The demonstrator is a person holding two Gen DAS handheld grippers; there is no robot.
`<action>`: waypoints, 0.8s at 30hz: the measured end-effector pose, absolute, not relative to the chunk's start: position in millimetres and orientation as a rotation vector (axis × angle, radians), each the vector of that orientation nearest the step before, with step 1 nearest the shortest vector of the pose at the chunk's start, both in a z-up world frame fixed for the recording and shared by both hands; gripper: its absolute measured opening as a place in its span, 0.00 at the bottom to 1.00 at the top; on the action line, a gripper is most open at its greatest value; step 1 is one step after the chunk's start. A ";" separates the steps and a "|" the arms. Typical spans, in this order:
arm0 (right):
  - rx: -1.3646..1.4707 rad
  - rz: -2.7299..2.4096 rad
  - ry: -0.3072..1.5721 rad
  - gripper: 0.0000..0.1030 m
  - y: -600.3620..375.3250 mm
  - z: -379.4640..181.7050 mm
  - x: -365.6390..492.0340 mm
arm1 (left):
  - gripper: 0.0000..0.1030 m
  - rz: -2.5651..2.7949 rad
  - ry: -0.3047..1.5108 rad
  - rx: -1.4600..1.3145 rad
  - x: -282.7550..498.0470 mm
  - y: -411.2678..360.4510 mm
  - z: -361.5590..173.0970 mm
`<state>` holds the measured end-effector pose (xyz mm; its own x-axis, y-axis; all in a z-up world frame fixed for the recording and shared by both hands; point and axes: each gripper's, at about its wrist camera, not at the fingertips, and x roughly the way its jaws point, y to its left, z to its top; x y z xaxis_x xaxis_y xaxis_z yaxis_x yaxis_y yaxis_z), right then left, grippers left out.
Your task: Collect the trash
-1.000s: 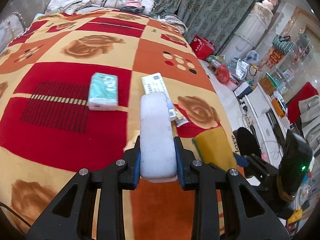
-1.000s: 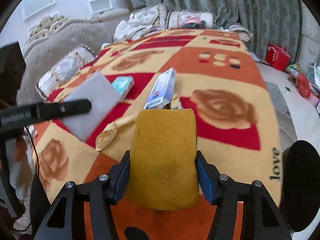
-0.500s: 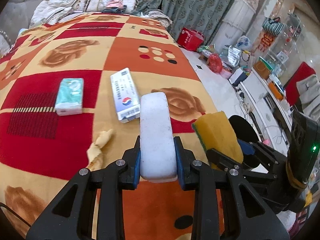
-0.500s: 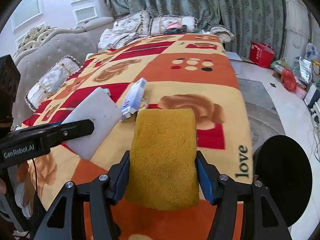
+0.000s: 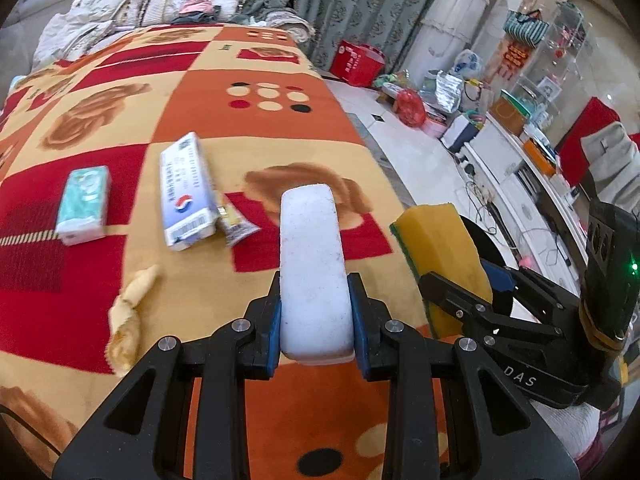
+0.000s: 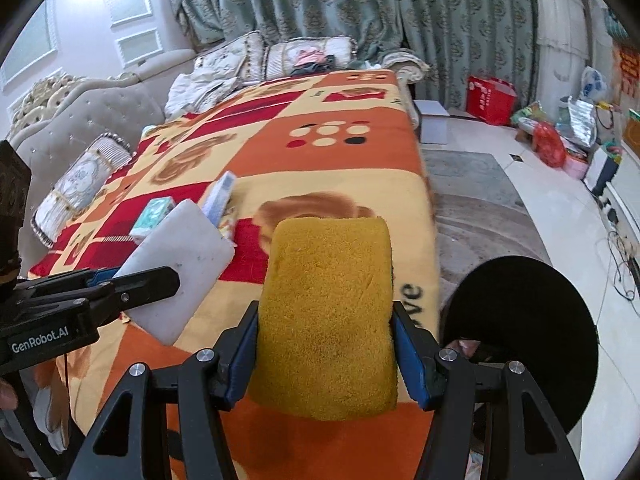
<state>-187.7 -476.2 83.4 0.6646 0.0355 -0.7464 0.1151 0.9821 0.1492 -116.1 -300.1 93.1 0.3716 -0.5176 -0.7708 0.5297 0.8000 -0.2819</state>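
Left gripper [image 5: 316, 312]: its fingers are clamping a white foam block [image 5: 312, 264] upright on its narrow edge, above the near end of the bed [image 5: 260, 132].
Right gripper [image 6: 326, 356]: its fingers are pinching a yellow sponge [image 6: 328, 312] by its two sides; from the left wrist view it is hanging just beside the bed's right edge, over the black bin [image 6: 528, 332].
Trash on the blanket: a blue-and-white carton [image 5: 186, 196] is lying near the middle, a small crumpled wrapper [image 5: 236, 226] is touching its near corner, a green tissue pack [image 5: 82, 204] is sitting to its left, and a crumpled yellowish scrap [image 5: 128, 312] is lying nearest the left gripper.
Progress: judging from this, two pieces are being carried and are not yet dropped, while four are waiting on the bed, so most of the collecting is looking unfinished.
Edges: the bed's right side is falling away to a rug [image 6: 472, 184] and tiled floor, with the bin standing close against that side.
Open room: the blanket around the remaining pieces is lying flat and uncluttered, leaving free approach from the near end; the two grippers are sitting close together, so crossing paths is looking like the main risk.
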 end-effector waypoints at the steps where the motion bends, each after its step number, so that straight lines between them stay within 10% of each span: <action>1: 0.192 -0.054 0.843 0.57 -480.5 83.7 -189.2 | 0.26 -0.679 0.983 0.016 -117.3 -304.5 93.3; 24: 0.283 -0.250 0.835 0.57 -578.6 81.9 -240.4 | 0.26 -0.826 1.013 0.113 -137.9 -421.8 83.2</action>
<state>-240.4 -578.6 81.9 0.6461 -0.1062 -0.7558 0.3263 0.9336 0.1478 -137.9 -421.8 83.2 0.2619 -0.5593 -0.7865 0.6579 0.6997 -0.2786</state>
